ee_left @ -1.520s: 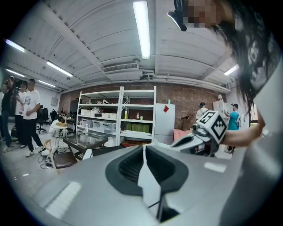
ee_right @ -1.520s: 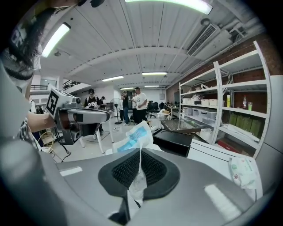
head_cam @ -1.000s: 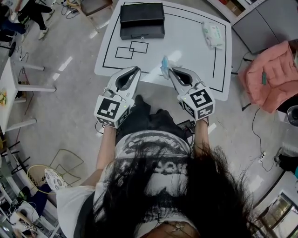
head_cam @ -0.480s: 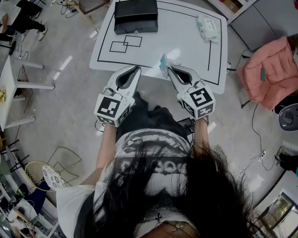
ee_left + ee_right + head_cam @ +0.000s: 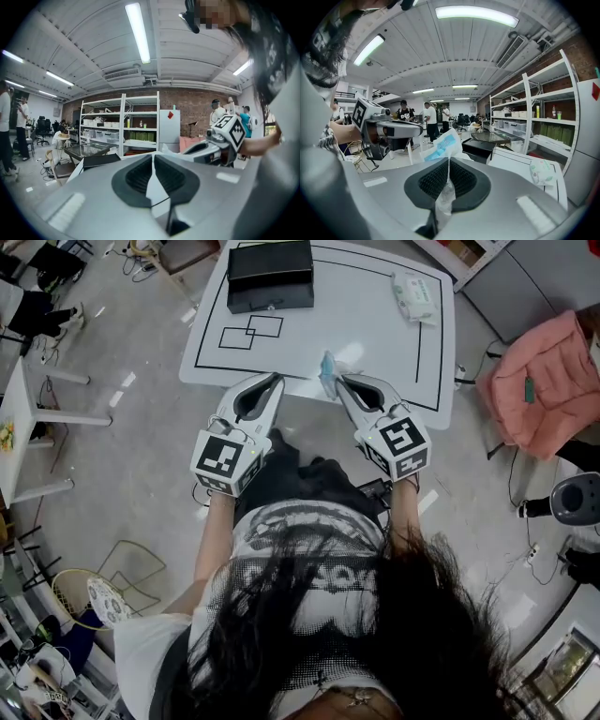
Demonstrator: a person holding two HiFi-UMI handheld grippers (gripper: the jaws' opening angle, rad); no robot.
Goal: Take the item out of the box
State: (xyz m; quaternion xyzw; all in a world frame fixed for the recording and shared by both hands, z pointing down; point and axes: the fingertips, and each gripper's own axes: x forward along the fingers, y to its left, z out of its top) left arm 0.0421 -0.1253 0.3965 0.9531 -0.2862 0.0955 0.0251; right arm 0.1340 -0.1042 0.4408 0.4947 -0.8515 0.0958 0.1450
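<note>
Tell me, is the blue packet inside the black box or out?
Out. The right gripper holds the packet, jaws shut on it, at the near edge of the table, away from the black box.

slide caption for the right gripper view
Right gripper shut on a blue-and-white packet, black box on the table beyond.

The head view looks steeply down; both gripper views face level toward the box [image 5: 271, 276].

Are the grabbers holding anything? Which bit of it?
The right gripper pinches a small blue-and-white packet by its clear end. The left gripper is shut with nothing in it.
</note>
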